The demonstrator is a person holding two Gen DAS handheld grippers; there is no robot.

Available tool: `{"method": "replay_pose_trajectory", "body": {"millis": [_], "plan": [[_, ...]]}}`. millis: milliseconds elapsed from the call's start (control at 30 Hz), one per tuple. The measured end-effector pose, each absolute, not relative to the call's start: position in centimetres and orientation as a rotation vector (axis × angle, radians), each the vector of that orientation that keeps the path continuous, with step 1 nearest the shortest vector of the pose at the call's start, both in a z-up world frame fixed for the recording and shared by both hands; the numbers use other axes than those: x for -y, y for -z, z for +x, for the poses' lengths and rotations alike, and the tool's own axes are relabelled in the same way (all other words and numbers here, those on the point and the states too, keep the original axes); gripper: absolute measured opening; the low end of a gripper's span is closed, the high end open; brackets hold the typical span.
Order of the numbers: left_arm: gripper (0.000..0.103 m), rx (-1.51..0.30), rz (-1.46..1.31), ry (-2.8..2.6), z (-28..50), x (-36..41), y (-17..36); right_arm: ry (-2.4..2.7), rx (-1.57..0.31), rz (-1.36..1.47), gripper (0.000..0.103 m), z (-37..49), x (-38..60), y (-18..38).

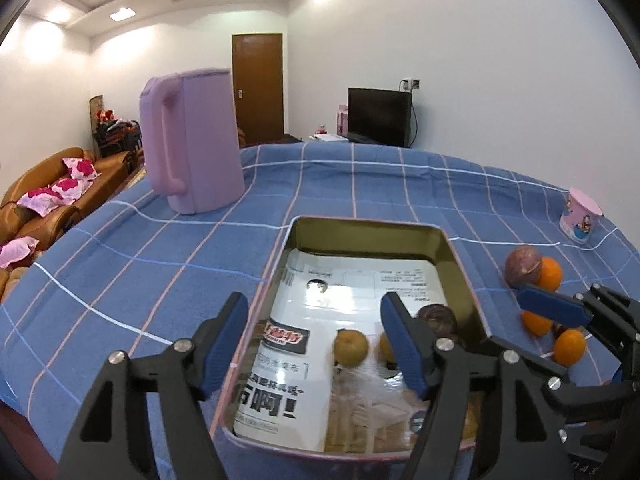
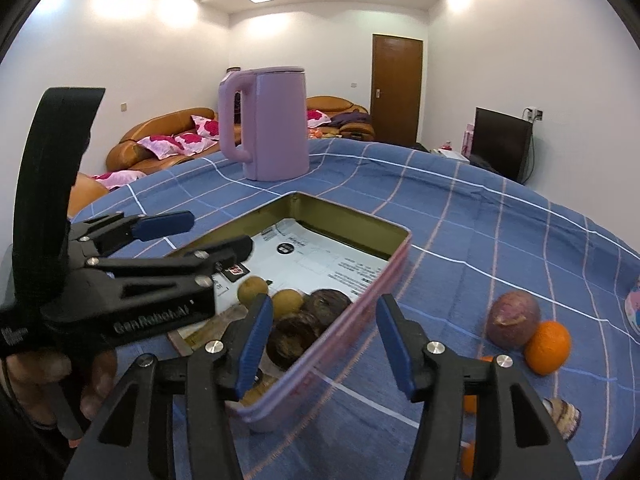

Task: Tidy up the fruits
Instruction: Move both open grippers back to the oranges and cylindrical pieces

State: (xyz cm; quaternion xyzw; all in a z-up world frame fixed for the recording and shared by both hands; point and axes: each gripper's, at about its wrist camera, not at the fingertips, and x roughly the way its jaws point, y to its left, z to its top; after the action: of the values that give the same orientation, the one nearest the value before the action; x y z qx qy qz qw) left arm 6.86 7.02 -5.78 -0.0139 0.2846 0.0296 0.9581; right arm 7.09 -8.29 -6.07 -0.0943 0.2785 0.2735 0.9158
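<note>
Table covered by a blue checked cloth (image 1: 160,272), carrying the following. Tin tray (image 1: 464,264), rectangular, pink outside and gold inside, near the front edge of the table and lined with printed paper (image 1: 352,292). In the tray, toward its near end: two small yellow-brown fruits (image 1: 351,347), side by side, and two dark brown round fruits (image 2: 326,304), touching each other at the tray's right wall. Left gripper (image 1: 316,344): blue-padded tongs standing apart over the near end of the tray, one finger outside the left wall and one over the fruit, nothing between them. Right gripper (image 2: 320,344): tongs likewise apart, straddling the tray's right wall near its front corner, pads not pressing on anything. On the cloth to the right of the tray, toward the table's right edge: one purple-brown round fruit (image 2: 514,319) touching an orange (image 2: 547,347); more oranges (image 1: 569,347) nearer the front edge, partly hidden by the right gripper; a striped brown item (image 2: 564,416) at the front, kind unclear. Lilac kettle (image 1: 192,140), upright, at the far left of the table. Pink printed cup (image 1: 580,215) near the far right edge. A hand (image 2: 96,376) grips the left gripper's handle.
</note>
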Motion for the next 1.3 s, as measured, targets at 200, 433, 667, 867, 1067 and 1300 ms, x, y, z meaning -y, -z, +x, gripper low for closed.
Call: {"method": "replay_pose_trajectory", "body": {"millis": [200,433,667,867,1067,1300], "plan": [[0.071,-0.546,0.021,-0.004,5.7,-3.3,4.6,-0.474,-0.564,-0.142,0.056,5.7,13.7,5.6],[0.073,-0.561,0.076,0.099,5.0,2.0,4.8,-0.274,-0.591,-0.045,0.056,4.3,22.3,6.1],[0.073,-0.629,0.125,0.206,5.1,7.3,6.5,-0.159,-0.634,0.039,0.056,4.5,26.9,7.3],[0.073,-0.651,0.146,0.277,4.8,10.1,6.7,-0.153,-0.643,0.069,0.056,4.9,27.5,7.5],[0.073,-0.7,0.15,0.328,5.1,11.3,7.3,-0.1,-0.636,0.162,0.056,4.7,29.4,7.5],[0.073,-0.736,0.172,0.368,5.5,12.5,8.0,-0.074,-0.653,0.192,0.056,5.1,30.1,7.7]]}}
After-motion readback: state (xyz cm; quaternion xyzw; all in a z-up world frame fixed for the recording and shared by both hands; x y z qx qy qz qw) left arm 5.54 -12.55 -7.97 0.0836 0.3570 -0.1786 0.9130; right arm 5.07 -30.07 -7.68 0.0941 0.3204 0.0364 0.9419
